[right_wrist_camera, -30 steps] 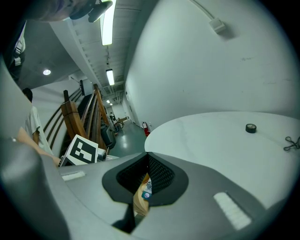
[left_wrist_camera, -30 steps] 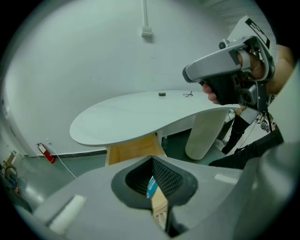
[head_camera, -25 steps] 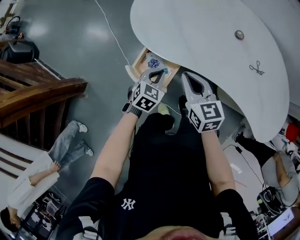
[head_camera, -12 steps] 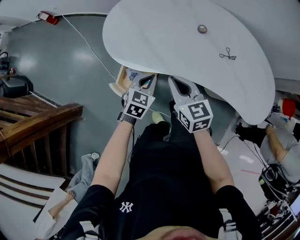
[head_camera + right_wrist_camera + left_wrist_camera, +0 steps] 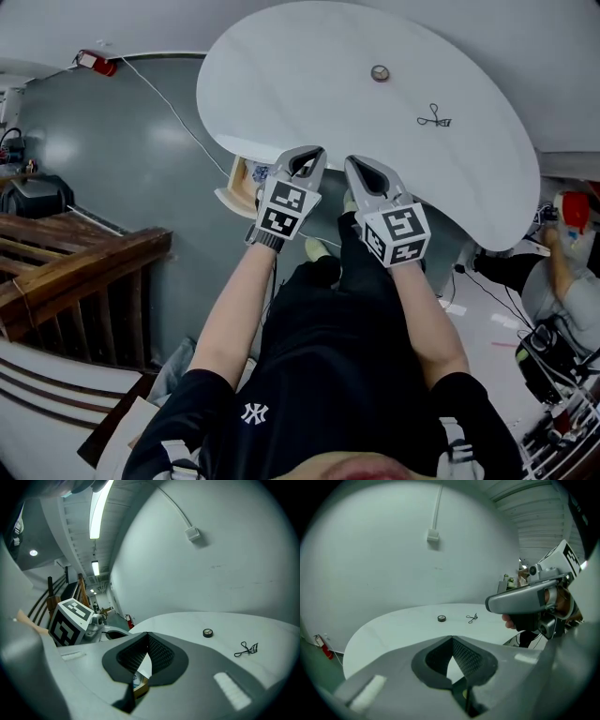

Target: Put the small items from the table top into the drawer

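Note:
A small round dark item [image 5: 380,72] and a thin black wire-like tool [image 5: 434,119] lie on the white curved table [image 5: 309,84], toward its far side. Both show in the left gripper view as well, the round item [image 5: 441,618] left of the black tool [image 5: 472,617]. My left gripper [image 5: 314,155] and right gripper [image 5: 354,165] hover side by side at the table's near edge, both shut and empty. The open wooden drawer [image 5: 244,178] sticks out under the table, left of the left gripper, with something blue-patterned inside.
A wooden railing [image 5: 84,272] runs along the left. A red extinguisher [image 5: 98,61] and a white cable lie on the grey floor behind the table. A person [image 5: 572,291] sits low at the right among gear.
Both grippers have lifted from the drawer's mouth up to the table's near edge. The head view has swung, so the whole table top shows.

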A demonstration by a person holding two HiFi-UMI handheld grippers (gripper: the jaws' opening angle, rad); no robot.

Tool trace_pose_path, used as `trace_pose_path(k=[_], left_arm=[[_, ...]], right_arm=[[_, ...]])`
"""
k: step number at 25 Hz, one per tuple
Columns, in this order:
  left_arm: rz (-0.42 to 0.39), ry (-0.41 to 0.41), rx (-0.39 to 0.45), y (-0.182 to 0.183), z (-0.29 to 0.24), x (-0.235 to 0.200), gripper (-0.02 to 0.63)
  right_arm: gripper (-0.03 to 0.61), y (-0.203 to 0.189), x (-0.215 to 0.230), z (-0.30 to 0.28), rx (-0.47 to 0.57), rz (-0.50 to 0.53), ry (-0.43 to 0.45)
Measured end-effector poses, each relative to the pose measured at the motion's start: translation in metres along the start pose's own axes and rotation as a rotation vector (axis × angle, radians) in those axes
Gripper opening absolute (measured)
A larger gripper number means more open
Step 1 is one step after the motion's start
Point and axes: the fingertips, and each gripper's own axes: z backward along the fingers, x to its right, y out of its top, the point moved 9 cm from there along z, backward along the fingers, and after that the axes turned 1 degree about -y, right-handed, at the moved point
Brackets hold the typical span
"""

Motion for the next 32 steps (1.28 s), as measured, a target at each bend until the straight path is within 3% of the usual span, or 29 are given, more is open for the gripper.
trace_pose_path(k=[12, 32], left_arm=[[0.013, -0.046, 0.033, 0.053, -0.065, 0.003, 0.005], [0.003, -0.06, -0.04, 0.091, -0.187, -0.017, 0.027]], right_arm=[[0.023, 0.015, 0.067, -0.008, -0.005, -0.026, -0.037], [0.023, 0.022, 0.178, -0.045, -0.045, -0.094, -0.051]])
